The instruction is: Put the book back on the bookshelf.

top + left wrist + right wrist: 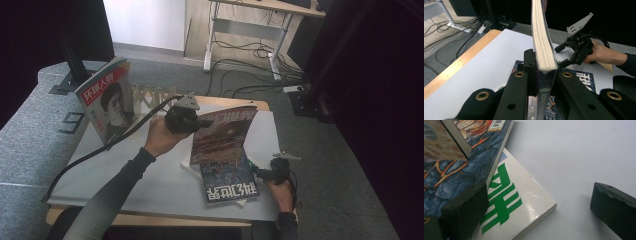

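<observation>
My left gripper [206,121] is shut on the edge of a thick magazine [224,131] with a reddish cover and holds it upright over the table. In the left gripper view, its black jaws [545,67] clamp the magazine [543,42] near the page edges. Below it, a dark blue magazine [230,182] lies flat on a white magazine with green characters [511,207]. My right gripper [259,171] is low at the right side of this stack, its jaws wide open. One pad [465,211] rests by the blue magazine [461,173]; the other pad [614,210] is over the bare table.
A third magazine [107,97] with a portrait cover stands in a wooden lattice rack [150,97] at the table's back left. The white table top [150,182] has free room at the front left. Cables and a desk [250,30] stand on the floor beyond.
</observation>
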